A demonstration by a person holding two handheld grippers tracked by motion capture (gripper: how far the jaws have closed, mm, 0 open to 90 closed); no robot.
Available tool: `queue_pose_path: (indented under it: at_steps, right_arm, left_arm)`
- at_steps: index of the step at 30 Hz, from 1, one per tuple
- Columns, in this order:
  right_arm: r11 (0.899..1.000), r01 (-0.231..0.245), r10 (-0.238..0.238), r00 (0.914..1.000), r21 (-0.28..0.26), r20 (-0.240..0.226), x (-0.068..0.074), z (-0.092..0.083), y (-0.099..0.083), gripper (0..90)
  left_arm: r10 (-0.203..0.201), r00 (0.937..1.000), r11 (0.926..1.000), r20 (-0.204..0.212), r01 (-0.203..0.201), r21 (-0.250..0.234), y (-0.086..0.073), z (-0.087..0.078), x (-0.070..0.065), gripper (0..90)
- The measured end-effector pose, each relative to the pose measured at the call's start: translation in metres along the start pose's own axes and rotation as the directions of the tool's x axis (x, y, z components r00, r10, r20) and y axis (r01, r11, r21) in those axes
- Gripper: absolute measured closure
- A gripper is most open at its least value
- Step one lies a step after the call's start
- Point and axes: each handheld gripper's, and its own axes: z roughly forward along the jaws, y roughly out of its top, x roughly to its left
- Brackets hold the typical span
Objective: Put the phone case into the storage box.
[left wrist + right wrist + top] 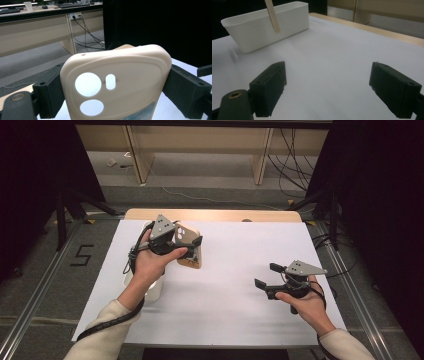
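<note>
The white-covered surface [225, 285] carries a white bin [265, 27] at its left side, partly hidden under the person's left forearm in the high view. Just right of the bin, lifted off the surface, the left gripper [187, 245] pinches a beige phone case [117, 82] across its width, both fingers [48, 92] pressed against its side edges, camera cutouts facing the gripper's camera. Well right of the bin, the right gripper [264, 276] hovers low with fingers [270, 87] spread and nothing between them. The case looks soft and rounded; I judge it could bow or squirt out of that edge grip if squeezed harder or tilted, dropping beside the bin.
</note>
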Motion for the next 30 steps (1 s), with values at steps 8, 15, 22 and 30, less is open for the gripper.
queue_pose_path:
  at_steps: [8,15,22,30]
  right_arm:
    - [1.0,-0.001,0.001,1.0,0.004,0.0,0.0,0.0,0.0,15.1]
    - [1.0,-0.002,0.002,1.0,0.004,-0.003,0.0,0.0,-0.001,15.1]
    - [1.0,-0.003,0.003,1.0,0.004,-0.003,0.0,0.0,-0.001,15.1]
    - [1.0,-0.004,0.004,1.0,0.002,-0.003,0.0,0.0,-0.001,15.1]
  left_arm:
    - [0.007,1.0,1.0,-0.003,-0.007,-0.001,0.002,-0.002,0.003,11.7]
    - [0.005,0.9999,0.9998,-0.016,-0.005,-0.021,0.005,-0.006,0.007,11.6]
    - [0.005,0.9994,0.9993,-0.033,-0.006,-0.036,0.008,-0.01,0.011,11.7]
    - [0.003,0.9987,0.9987,-0.051,-0.006,-0.051,0.011,-0.015,0.015,11.7]
